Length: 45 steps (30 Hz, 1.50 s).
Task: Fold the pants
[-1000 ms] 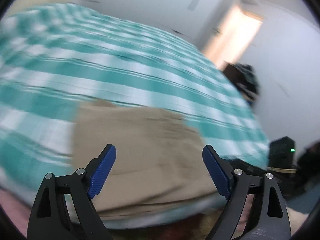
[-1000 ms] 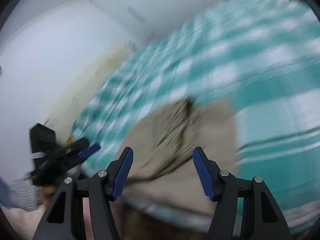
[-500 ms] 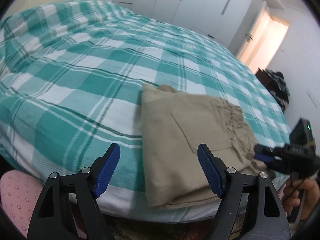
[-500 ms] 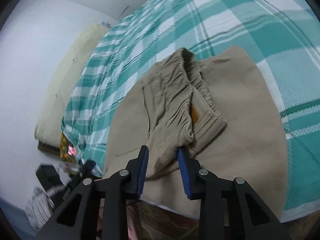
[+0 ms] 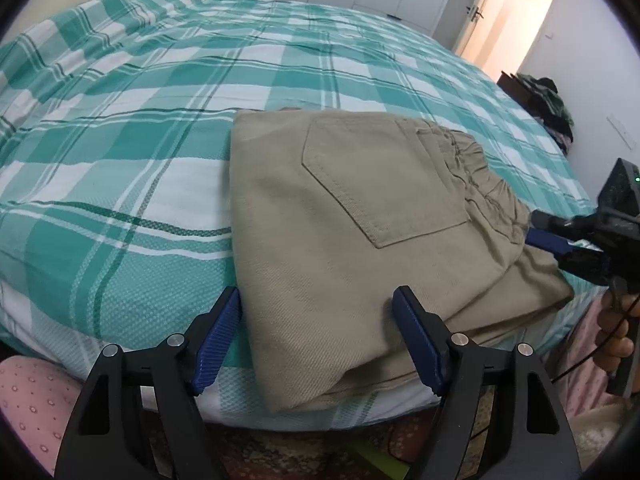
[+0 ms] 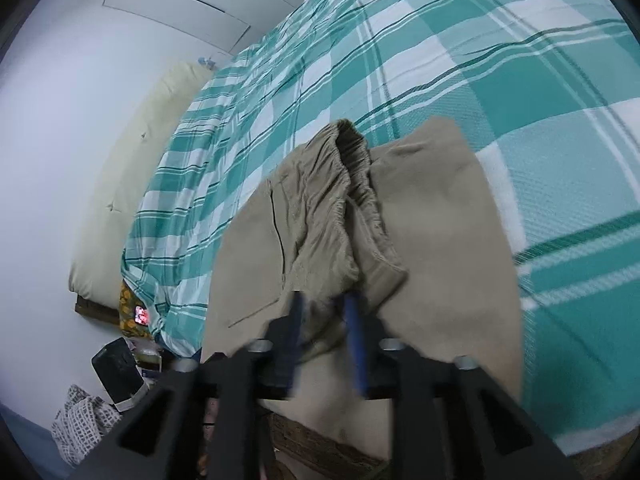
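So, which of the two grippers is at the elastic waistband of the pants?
The right gripper: its opening fingers have the gathered waistband between them. The left gripper straddles the smooth folded corner of the pants instead.

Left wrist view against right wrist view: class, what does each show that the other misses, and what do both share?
Only the left wrist view shows the pants' back pocket, the lit doorway and the right hand-held gripper at the waistband, jaws opening. Only the right wrist view shows the cream pillow against the wall and the waistband's open inside. Both show the folded khaki pants on the green checked bedspread.
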Tool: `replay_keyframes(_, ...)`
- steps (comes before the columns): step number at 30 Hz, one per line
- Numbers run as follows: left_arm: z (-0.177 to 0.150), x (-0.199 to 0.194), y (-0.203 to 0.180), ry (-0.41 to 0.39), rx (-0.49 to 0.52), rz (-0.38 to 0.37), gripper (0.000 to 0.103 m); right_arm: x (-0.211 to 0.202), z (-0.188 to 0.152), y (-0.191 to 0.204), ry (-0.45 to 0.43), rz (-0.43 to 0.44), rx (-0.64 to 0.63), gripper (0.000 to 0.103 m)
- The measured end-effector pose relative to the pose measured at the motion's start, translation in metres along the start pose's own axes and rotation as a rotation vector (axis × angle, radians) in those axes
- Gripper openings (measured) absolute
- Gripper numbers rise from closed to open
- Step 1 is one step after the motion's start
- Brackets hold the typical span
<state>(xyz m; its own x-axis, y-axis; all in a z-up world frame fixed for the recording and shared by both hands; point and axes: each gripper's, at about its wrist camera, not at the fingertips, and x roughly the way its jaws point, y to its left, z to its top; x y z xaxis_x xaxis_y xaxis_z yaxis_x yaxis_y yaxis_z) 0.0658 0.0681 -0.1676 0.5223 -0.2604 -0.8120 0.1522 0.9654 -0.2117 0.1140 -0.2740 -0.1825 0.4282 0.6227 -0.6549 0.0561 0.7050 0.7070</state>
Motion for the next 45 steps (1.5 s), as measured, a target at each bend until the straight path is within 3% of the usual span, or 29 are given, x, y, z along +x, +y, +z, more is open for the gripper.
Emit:
replay_keyframes(2,0.000,0.000,0.002,0.004,-0.011,-0.011,0.078,-0.005,-0.001,-0.004,0.008,0.012,0.014,0.060)
replay_keyframes(10,0.001,0.005,0.004,0.012,-0.017,-0.016,0.078,0.029,0.020,-0.013,0.091,0.007,0.017,0.060)
replay_keyframes(11,0.001,0.004,0.005,0.012,-0.022,-0.023,0.078,0.036,0.022,-0.010,0.110,0.005,0.005,0.057)
replay_keyframes(12,0.002,0.001,0.007,0.010,-0.031,-0.026,0.078,0.042,0.024,-0.007,0.134,-0.012,-0.014,0.031)
replay_keyframes(13,0.003,-0.006,0.009,0.000,-0.043,-0.037,0.078,0.048,0.026,-0.002,0.171,-0.018,-0.031,0.030)
replay_keyframes(15,0.002,-0.034,0.013,-0.071,-0.052,-0.119,0.080,0.040,0.031,0.009,0.156,0.004,-0.028,0.026)
replay_keyframes(17,-0.004,-0.065,0.007,-0.157,0.015,-0.204,0.096,0.023,0.038,0.027,0.111,0.079,-0.012,0.025)
replay_keyframes(19,-0.011,-0.075,-0.007,-0.180,0.109,-0.178,0.098,0.012,0.043,0.045,0.084,0.146,0.004,0.025)
replay_keyframes(22,-0.020,-0.054,-0.026,-0.089,0.205,-0.103,0.098,0.001,0.051,0.076,0.052,0.216,-0.017,0.025)
replay_keyframes(23,-0.021,-0.042,-0.030,-0.055,0.214,-0.042,0.096,-0.001,0.053,0.085,0.050,0.235,-0.022,0.025)
replay_keyframes(27,-0.011,-0.031,-0.014,-0.044,0.098,-0.014,0.095,-0.010,0.049,0.109,0.045,0.252,-0.076,0.025)
replay_keyframes(30,-0.013,-0.026,0.000,-0.016,0.051,0.029,0.092,-0.023,0.046,0.103,0.026,0.267,-0.047,0.025)
replay_keyframes(31,-0.015,-0.023,0.005,0.005,0.033,0.050,0.082,-0.029,0.045,0.098,0.013,0.278,-0.028,0.025)
replay_keyframes(33,-0.016,-0.018,0.017,0.040,-0.033,-0.001,0.054,-0.041,0.045,0.089,-0.005,0.294,0.000,0.025)
replay_keyframes(34,-0.016,-0.016,0.024,0.058,-0.068,-0.047,0.030,-0.047,0.046,0.085,-0.013,0.300,0.005,0.025)
replay_keyframes(35,-0.016,-0.014,0.028,0.072,-0.098,-0.112,0.023,-0.054,0.046,0.079,-0.024,0.300,0.004,0.025)
replay_keyframes(37,-0.017,-0.014,0.026,0.080,-0.091,-0.144,0.010,-0.065,0.043,0.069,-0.041,0.260,-0.011,0.025)
replay_keyframes(39,-0.019,-0.012,0.017,0.098,-0.049,-0.113,0.011,-0.069,0.030,0.049,-0.035,0.190,-0.016,0.025)
replay_keyframes(41,-0.020,-0.004,0.017,0.138,-0.058,-0.124,0.013,-0.066,0.013,0.020,-0.020,0.067,-0.025,0.024)
replay_keyframes(43,-0.019,0.005,0.017,0.185,-0.056,-0.137,0.017,-0.052,-0.006,-0.006,0.004,-0.109,-0.083,0.024)
replay_keyframes(45,-0.019,0.005,0.009,0.214,-0.017,-0.085,0.026,-0.036,-0.024,-0.023,0.019,-0.191,-0.143,0.024)
